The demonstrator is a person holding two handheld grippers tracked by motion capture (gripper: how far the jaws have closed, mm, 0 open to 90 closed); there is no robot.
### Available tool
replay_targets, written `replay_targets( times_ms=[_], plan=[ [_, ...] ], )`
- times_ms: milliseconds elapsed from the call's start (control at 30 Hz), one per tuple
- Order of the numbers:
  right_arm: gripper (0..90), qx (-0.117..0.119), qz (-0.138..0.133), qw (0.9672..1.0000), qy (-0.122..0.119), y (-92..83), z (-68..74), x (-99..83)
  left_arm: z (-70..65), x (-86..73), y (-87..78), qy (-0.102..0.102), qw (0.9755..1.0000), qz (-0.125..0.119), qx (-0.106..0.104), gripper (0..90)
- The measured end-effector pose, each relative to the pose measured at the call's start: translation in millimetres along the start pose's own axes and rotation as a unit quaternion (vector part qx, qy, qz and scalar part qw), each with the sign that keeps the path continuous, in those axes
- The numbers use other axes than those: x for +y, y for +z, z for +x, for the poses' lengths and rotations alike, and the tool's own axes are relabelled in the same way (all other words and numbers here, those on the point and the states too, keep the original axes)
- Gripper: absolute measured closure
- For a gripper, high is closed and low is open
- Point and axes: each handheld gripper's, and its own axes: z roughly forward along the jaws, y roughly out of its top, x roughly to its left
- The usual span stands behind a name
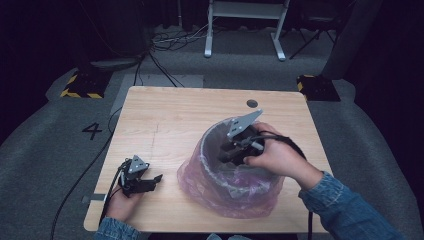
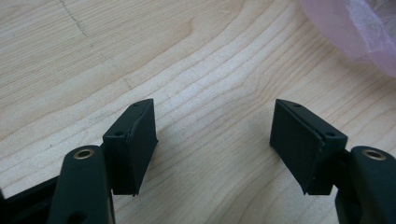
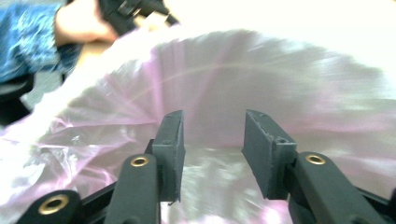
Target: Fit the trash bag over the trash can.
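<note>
I am holding my right claw (image 1: 234,152) inside the top of the round grey bin with the thin pink plastic bag lining it (image 1: 212,150). In the right gripper view its two black jaws are standing partly open, with nothing between them. The pink bag's inner wall (image 3: 261,88) is curving right in front of them, so the bag lies straight ahead and a bit below. I think my next job is to pinch that bag or press it down along the wall.

My left claw (image 1: 145,181) is resting at the lower left of the high view, well apart from the bin. Its jaws are standing wide, and they are holding nothing, just bare wood under them. So my right hand is the nearer one.

The bin is sitting at the lower middle of the pale wooden table (image 1: 165,125). Around the table is grey carpet floor (image 1: 45,125), with black cables (image 1: 165,40) at the top.
</note>
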Motion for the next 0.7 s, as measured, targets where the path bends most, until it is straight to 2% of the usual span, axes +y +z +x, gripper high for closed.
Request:
replay_targets(
  times_ms=[167,300,433,600,700],
  plan=[
    [57.6,-0.047,-0.023,0.9984,0.022,-36.0,-15.0,1.2,0.0,0.0,0.0,0.0,1.0,0.0,0.0,31.5],
    [57.2,-0.086,-0.013,0.9956,0.032,-52.3,-24.5,-9.1,0.2,0.2,0.2,0.0,1.0,0.0,0.0,31.3],
    [57.4,-0.107,-0.003,0.9931,0.048,-60.2,-32.0,-23.9,0.2,0.3,0.3,-0.001,1.0,0.0,0.0,31.2],
    [63.0,-0.121,0.007,0.9903,0.067,-66.6,-37.3,-37.5,0.5,0.5,0.4,0.002,1.0,0.0,0.001,31.2],
    [70.5,-0.122,0.039,0.989,0.073,-63.2,-38.9,-43.6,0.6,0.7,0.5,0.0,1.0,0.001,0.001,31.1]
  ],
)
